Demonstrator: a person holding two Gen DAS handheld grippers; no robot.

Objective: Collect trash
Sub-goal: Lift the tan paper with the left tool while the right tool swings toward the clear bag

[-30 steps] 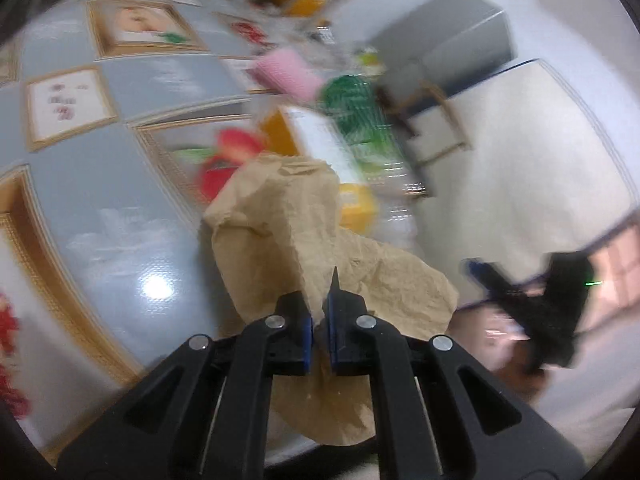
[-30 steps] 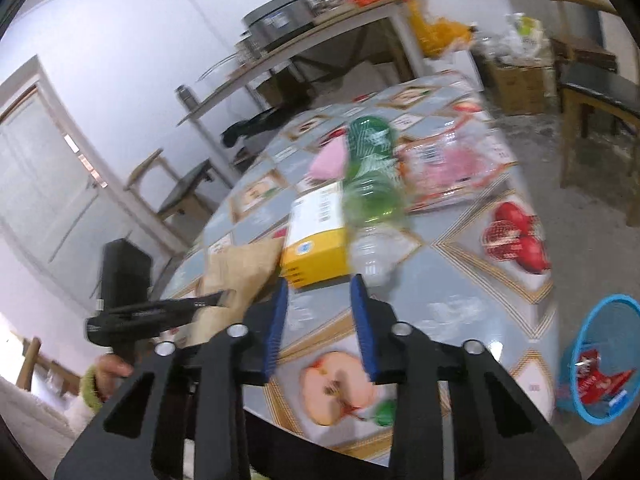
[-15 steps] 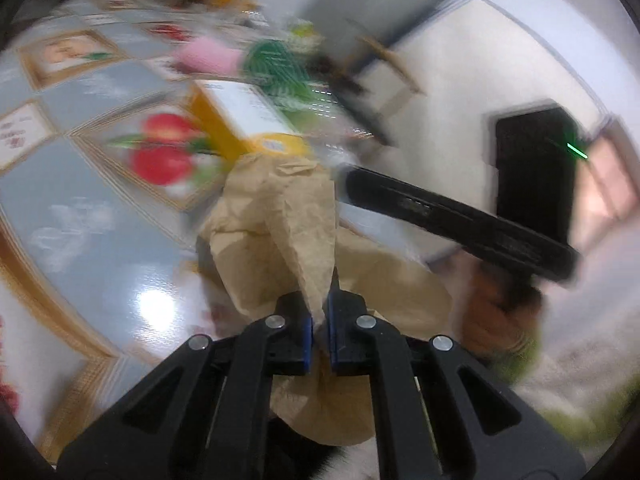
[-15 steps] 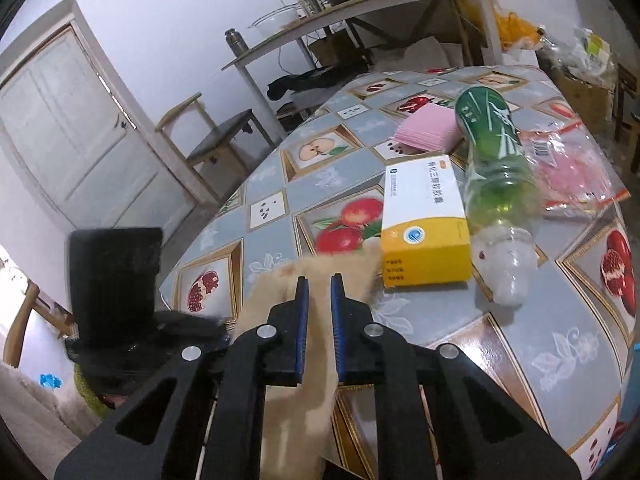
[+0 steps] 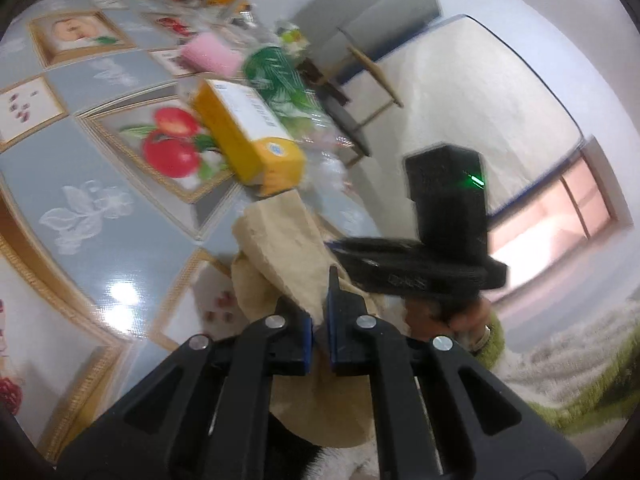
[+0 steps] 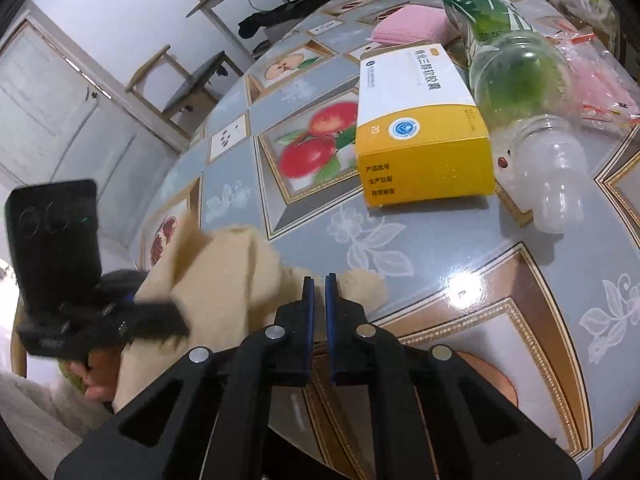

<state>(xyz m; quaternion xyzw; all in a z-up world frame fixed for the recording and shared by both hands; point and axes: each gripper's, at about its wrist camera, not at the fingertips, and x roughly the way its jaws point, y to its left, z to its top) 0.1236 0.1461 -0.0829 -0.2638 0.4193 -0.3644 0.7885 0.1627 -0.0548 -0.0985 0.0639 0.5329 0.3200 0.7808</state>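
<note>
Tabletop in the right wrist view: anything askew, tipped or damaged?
The clear bottle with a green label lies on its side, neck toward the camera, alongside the yellow-and-white box. The brown paper bag is crumpled at the table's near edge. Nothing looks spilled.

The right tool (image 6: 317, 286), wide open and aimed over the yellow box (image 6: 420, 128) a second ago, now has its jaws nearly together and points lower, at the rim of the brown paper bag (image 6: 224, 280) on the counter (image 6: 460, 264). Whether its pads pinch the paper cannot be told. In the left wrist view it has moved from far off to just beside the left tool (image 5: 319, 304).
</note>
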